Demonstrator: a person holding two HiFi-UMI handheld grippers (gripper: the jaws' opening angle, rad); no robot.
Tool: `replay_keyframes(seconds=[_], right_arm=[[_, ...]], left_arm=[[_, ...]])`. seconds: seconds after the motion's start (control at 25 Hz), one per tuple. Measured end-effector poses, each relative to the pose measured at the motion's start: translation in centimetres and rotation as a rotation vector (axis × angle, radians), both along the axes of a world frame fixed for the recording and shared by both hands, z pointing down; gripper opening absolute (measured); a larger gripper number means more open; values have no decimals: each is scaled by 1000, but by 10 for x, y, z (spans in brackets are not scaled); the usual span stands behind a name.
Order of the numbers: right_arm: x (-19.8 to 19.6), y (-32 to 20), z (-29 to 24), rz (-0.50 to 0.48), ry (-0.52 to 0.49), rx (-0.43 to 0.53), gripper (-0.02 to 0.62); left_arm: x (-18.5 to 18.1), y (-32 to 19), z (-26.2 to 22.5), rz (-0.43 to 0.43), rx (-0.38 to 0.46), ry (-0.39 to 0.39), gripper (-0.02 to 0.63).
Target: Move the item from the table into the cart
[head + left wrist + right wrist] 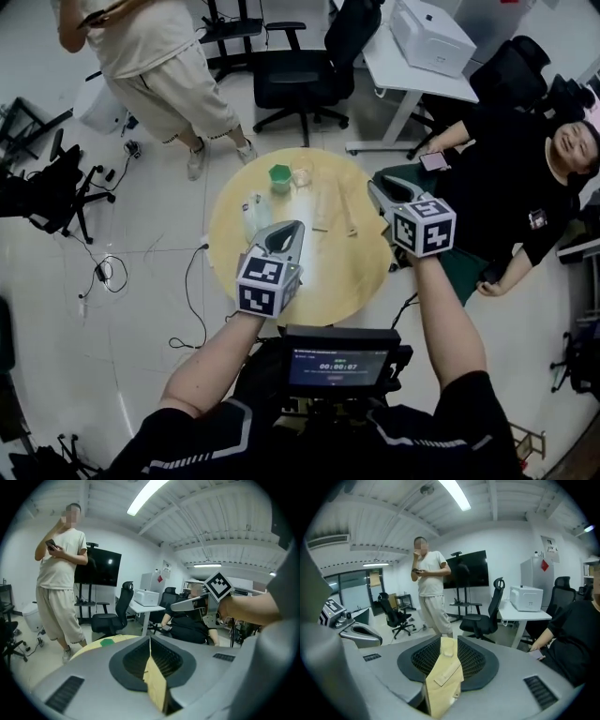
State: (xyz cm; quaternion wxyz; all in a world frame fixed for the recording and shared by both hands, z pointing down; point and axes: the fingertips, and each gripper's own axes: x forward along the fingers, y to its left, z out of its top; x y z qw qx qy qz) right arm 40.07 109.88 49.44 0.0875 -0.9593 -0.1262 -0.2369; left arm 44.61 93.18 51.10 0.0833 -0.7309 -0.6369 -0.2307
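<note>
A round wooden table (328, 281) carries a green cup (279, 175), a clear cup (302, 174), a clear bottle (253, 214) and thin wooden sticks (336, 208). My left gripper (291, 227) hovers over the table's near left part, just right of the bottle. In the left gripper view its pads meet in a line, so this gripper (150, 639) is shut and holds nothing. My right gripper (377, 189) hangs by the table's right edge. In its own view the right gripper (449, 641) stands open with nothing between its pads. No cart shows in any view.
A person stands beyond the table (159, 66), and another person sits close to its right edge (506, 187). Behind are a black office chair (300, 75) and a white desk (394, 80) with a printer (427, 33). Cables (187, 300) trail on the floor at left.
</note>
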Motion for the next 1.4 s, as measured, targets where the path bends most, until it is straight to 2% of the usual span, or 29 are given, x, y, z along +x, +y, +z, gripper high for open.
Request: replay_keyframes(seconds=[0.12, 0.2, 0.36, 0.52, 0.8, 1.16, 1.4], right_arm=[[17, 16, 44, -23, -95, 30, 119], [25, 24, 81, -53, -185, 48, 190], [36, 39, 167, -103, -365, 103, 190], [47, 54, 230, -106, -467, 148, 190], [74, 70, 301, -98, -556, 216, 190], [82, 86, 357, -65, -650, 250, 190], [82, 93, 373, -2, -666, 265, 189]], left_arm=[[11, 16, 35, -22, 78, -38, 25], [15, 28, 58, -27, 136, -65, 48], [17, 50, 113, -15, 239, -157, 55], [31, 64, 158, -34, 316, -180, 61], [64, 88, 212, -58, 392, -186, 69], [74, 87, 268, -91, 492, -261, 81], [74, 90, 276, -99, 479, -286, 81]])
